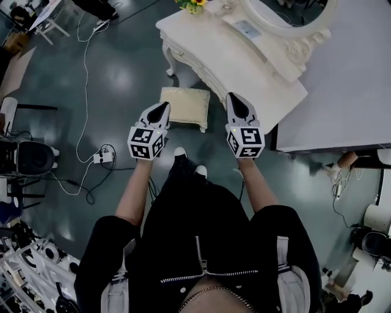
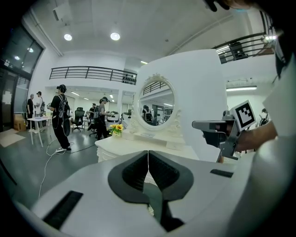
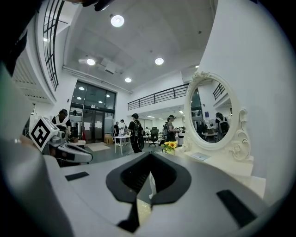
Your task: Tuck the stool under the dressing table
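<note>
The cream cushioned stool [image 1: 184,106] stands on the dark floor against the front of the white dressing table [image 1: 256,76], its far edge at the table's front. My left gripper [image 1: 161,110] hovers at the stool's near left corner, shut and empty. To the stool's right, my right gripper [image 1: 234,101] is over the table's front edge, also shut with nothing held. In the left gripper view the left gripper [image 2: 148,159] points at the table [image 2: 121,146] and its oval mirror [image 2: 156,102]. The right gripper view has the right gripper [image 3: 150,159] with the mirror [image 3: 210,110] at the right.
White cables and a power strip [image 1: 102,157] lie on the floor at the left. Dark equipment [image 1: 33,158] stands at the left edge. A white partition [image 1: 348,79] flanks the table on the right. Sunflowers [image 1: 195,5] sit on the tabletop. People stand in the background.
</note>
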